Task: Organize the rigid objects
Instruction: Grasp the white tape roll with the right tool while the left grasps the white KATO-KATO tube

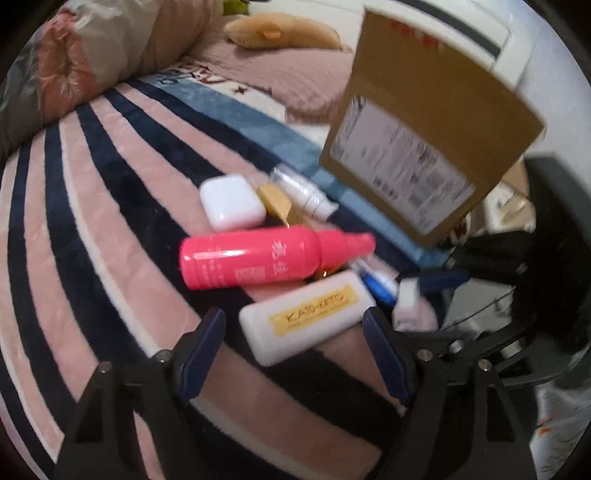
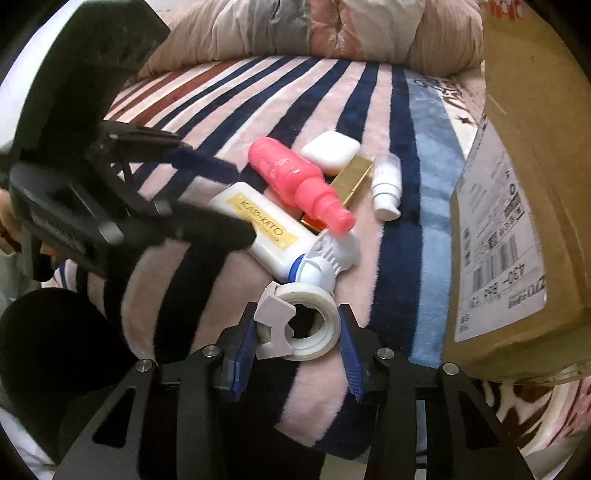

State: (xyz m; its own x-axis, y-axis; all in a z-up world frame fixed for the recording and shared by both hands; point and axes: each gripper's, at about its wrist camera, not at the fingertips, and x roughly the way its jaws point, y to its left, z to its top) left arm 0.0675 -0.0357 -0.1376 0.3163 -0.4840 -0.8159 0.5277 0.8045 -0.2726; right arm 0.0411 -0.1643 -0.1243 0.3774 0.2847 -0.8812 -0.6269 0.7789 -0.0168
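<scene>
A pile of small items lies on a striped blanket. A white KATO-KATO bottle lies between the open jaws of my left gripper. Behind it are a pink spray bottle, a white case, a gold box, a small white pump bottle and a blue-white tube. In the right wrist view my right gripper is shut on a tape roll with its white dispenser. The left gripper reaches over the KATO-KATO bottle, next to the pink bottle.
A cardboard box with a shipping label stands at the right of the pile. Folded bedding and a plush toy lie at the back of the bed.
</scene>
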